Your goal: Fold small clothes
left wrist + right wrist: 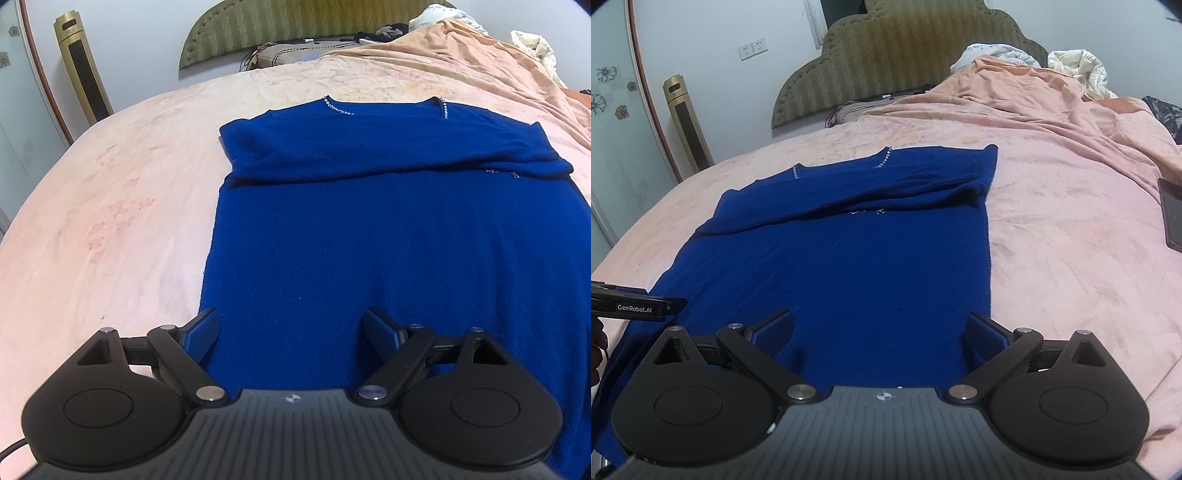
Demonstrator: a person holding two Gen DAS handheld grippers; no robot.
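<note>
1. So the blue sweater lies flat on the pink bedspread, collar toward the headboard, hem at the near edge.
2. Both sleeves look already folded across the chest; the body seems not yet folded, so roughly half remains.
3. The left gripper hangs over the hem's left corner, jaws spread wide, holding nothing.
4. The right gripper sits over the hem's right part, likewise wide and empty.

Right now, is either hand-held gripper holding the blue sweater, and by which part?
Nothing is held. Left hand-held gripper and right hand-held gripper are both open over the hem end of the blue sweater.
</note>
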